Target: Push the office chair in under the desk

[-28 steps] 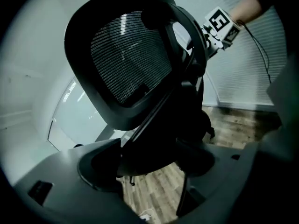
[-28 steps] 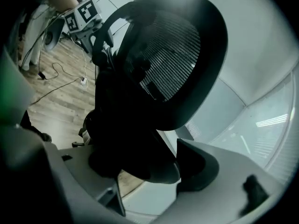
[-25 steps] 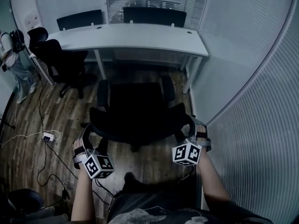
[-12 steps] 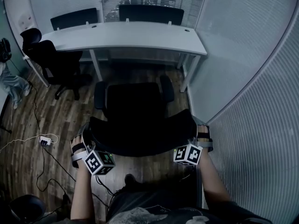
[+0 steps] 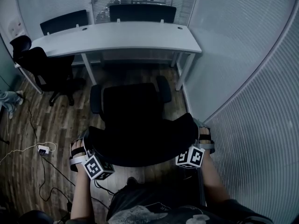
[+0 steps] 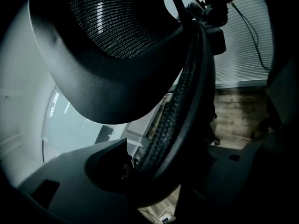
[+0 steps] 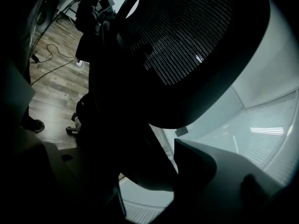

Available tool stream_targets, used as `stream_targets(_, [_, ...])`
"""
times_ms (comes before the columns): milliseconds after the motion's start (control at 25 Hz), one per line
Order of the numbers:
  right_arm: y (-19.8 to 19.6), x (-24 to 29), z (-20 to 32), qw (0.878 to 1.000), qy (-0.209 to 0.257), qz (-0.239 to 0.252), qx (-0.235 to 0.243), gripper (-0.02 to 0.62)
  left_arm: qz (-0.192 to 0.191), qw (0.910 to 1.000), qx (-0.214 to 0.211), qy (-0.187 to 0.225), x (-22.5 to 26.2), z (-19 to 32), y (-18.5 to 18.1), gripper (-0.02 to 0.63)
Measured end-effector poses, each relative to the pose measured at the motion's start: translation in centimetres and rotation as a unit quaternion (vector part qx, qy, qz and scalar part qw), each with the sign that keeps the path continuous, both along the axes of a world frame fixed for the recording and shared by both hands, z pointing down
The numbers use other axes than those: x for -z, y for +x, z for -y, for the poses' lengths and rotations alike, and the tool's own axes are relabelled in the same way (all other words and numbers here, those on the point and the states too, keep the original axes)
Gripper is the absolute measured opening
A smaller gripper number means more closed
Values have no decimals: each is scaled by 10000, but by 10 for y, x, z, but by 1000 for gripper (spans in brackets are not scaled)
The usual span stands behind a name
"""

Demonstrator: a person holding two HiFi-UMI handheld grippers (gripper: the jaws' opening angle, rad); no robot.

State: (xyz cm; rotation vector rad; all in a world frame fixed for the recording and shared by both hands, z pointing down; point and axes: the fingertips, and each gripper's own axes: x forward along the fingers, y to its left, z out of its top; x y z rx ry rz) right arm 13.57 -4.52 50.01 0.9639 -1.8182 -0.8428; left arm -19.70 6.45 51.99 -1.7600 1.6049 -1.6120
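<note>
A black mesh office chair (image 5: 131,101) stands on the wood floor, its seat facing the white desk (image 5: 117,35). Its backrest (image 5: 140,143) is nearest me. My left gripper (image 5: 84,141) is at the backrest's left rim. Its jaws have just been closing, and in the left gripper view (image 6: 163,171) the rim (image 6: 177,106) runs between them against the lower jaw. My right gripper (image 5: 198,132) holds the right rim. In the right gripper view (image 7: 140,171) the dark frame (image 7: 126,101) fills the gap between the jaws.
Another black chair (image 5: 46,71) stands at the desk's left end, and two more (image 5: 142,13) behind it. A power strip with cables (image 5: 43,149) lies on the floor at left. A ribbed partition wall (image 5: 243,78) runs close on the right. A person's foot (image 5: 9,99) shows at far left.
Both grippers have slid a little lower along the backrest's sides, the left more. The backrest now looms larger below me. The person at left has almost left the view.
</note>
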Motion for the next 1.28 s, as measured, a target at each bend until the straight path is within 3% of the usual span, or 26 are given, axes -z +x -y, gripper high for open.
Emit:
stream_targets(240, [-8, -18, 0, 9995, -21, -29, -314, 304, -33, 9997, -232, 97, -11, 18, -11, 311])
stream_targets(400, [-20, 0, 40, 9988, -19, -66, -481, 304, -40, 9992, -393, 41, 6, 68, -27, 311])
stream_targets(880, [-38, -6, 81, 9964, -80, -116, -840, 304, 21, 9964, -836, 167, -1, 130, -51, 308])
stream_targets(1080, [-35, -5, 106, 9964, 146, -42, -835, 304, 28, 9956, -918, 159, -4, 154, -47, 305])
stream_targets(1280, [-31, -4, 137, 9976, 20, -58, -689, 305, -47, 9955, -938, 119, 1, 183, -42, 302])
